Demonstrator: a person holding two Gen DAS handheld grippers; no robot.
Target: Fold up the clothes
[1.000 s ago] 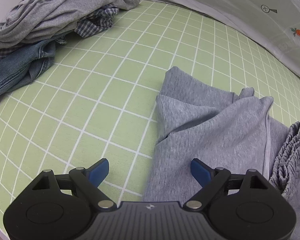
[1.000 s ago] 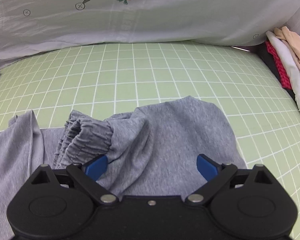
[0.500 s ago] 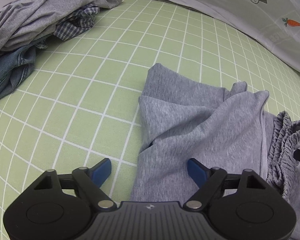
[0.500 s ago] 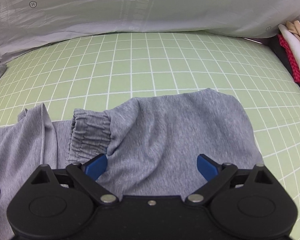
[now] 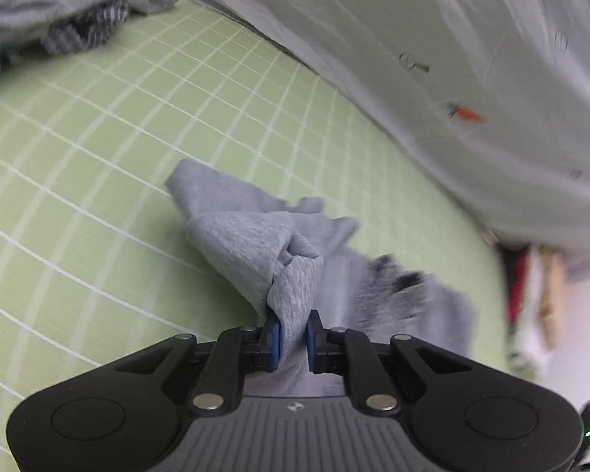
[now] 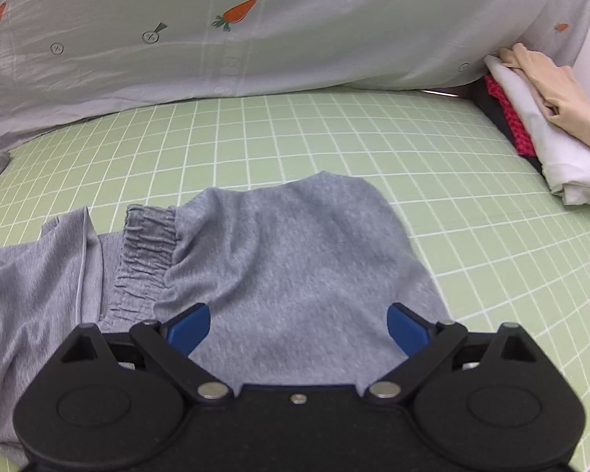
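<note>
One grey garment (image 6: 287, 259) is being worked on, spread on the green checked sheet (image 6: 334, 137) in the near middle of the bed; two grippers are on it. At the far left lies one heap of unfolded clothes (image 5: 59, 8), blurred, with a grey top over a checked piece. At the far right sits one stack of folded clothes (image 6: 546, 126): beige on top, white beneath, red and black at the bottom.

The left gripper (image 5: 293, 338) is closing, and its blue pads (image 5: 274, 340) already press a bunched fold of the grey garment between them; the cloth rises from the sheet in a peaked ridge just beyond the jaws. The right gripper (image 6: 299, 324) stands wide, released, its blue pads (image 6: 188, 326) apart over the flat right part of the garment, gripping nothing; whether they rest on the cloth cannot be told. An elastic waistband (image 6: 145, 251) lies to their left.

A white quilt with carrot prints (image 6: 275, 31) runs along the far side of the sheet, and its right end overhangs the folded stack.
</note>
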